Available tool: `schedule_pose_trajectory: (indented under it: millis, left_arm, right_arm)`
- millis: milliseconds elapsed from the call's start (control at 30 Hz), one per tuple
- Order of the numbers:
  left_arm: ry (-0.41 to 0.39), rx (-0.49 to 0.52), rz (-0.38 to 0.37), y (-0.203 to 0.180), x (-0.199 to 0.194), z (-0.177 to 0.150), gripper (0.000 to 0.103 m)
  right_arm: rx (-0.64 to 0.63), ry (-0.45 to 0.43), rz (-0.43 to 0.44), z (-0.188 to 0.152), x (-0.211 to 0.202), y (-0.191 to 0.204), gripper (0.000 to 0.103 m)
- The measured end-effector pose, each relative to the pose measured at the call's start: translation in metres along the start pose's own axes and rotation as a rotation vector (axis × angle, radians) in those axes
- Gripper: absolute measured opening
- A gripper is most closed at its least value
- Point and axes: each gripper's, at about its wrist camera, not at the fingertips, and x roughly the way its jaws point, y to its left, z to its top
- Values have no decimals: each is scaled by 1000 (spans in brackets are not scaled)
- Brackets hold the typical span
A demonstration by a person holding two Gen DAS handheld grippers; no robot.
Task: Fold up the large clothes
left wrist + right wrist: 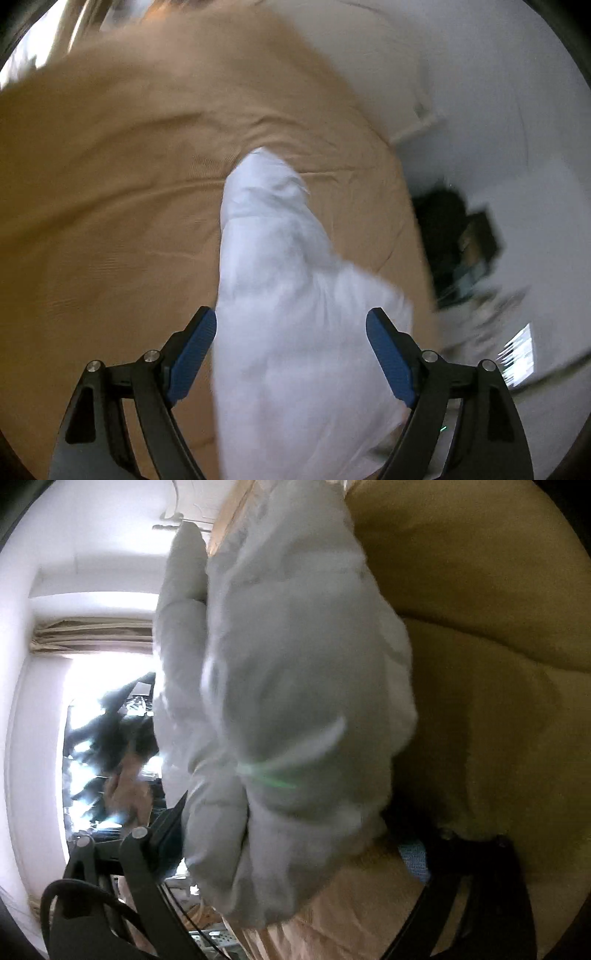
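Left wrist view. The left gripper (291,356) points down over a tan bedsheet (110,184) that fills most of the picture. Its two black fingers with blue pads (194,354) stand wide apart. A white garment (288,314) lies bunched in a long strip on the sheet, running from the middle of the picture down between the fingers. The left pad sits just beside the cloth's edge; the right pad lies against or just in front of the cloth, and whether it touches cannot be told. Neither pad pinches the cloth, so the jaws are open and hold nothing. To the right, past the edge of the sheet, are a white wall (498,92) and dark, blurred objects that cannot be made out.

Right wrist view. The picture is turned on its side and blurred. The right gripper (291,843) has its fingers spread wide, and the white garment, grey in shadow here, hangs or lies in a thick bundle across the gap, hiding most of both pads. A pale blue pad (415,860) shows at the right, beside the cloth. No pinch is visible; the jaws read as open. The tan bedsheet lies to the right. A bright window (103,672) with a curtain (92,633) is at the left.
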Motion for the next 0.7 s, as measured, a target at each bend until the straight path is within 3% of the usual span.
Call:
schedule_pose_trajectory:
  millis: [133,233,267,300,367,467,533,600,667,700]
  left_arm:
    - [-100,266,123,-47,-19,-81,85]
    - [-1,356,157,-63,24,-136,85]
    - [28,410,222,-69,40,-152,86]
    - [2,480,299,-76,48,-164,91]
    - [3,527,311,-83,51,-171,100]
    - [29,469,285,-72,48,-166,103]
    - [31,468,279,-69,51,-169,103]
    - [26,468,285,-69,54,-171,103]
    - [22,473,289,-70,51,-171,103]
    - [20,476,287,-69,50,-171,103]
  right_arm:
    - [-111,-49,-142,-11,-40,34,93]
    - [-260,-152,-322,-30,-76,77,93]
    - [-311,-185,-365,-32,-83,92,92]
    - [-389,-217,-400,-32,-88,116,87]
    - [-495,-228,-417,-11,-92,142,72]
    - [-609,-210,-426,14,-54,183,64]
    - [-659,-135,-375,43,-7,212,63]
    - [-656,-80,-386,87,20,214,63]
    - [-668,-36,-443,109,51,213,61]
    - [-664,-25,-548,124,74,203,57]
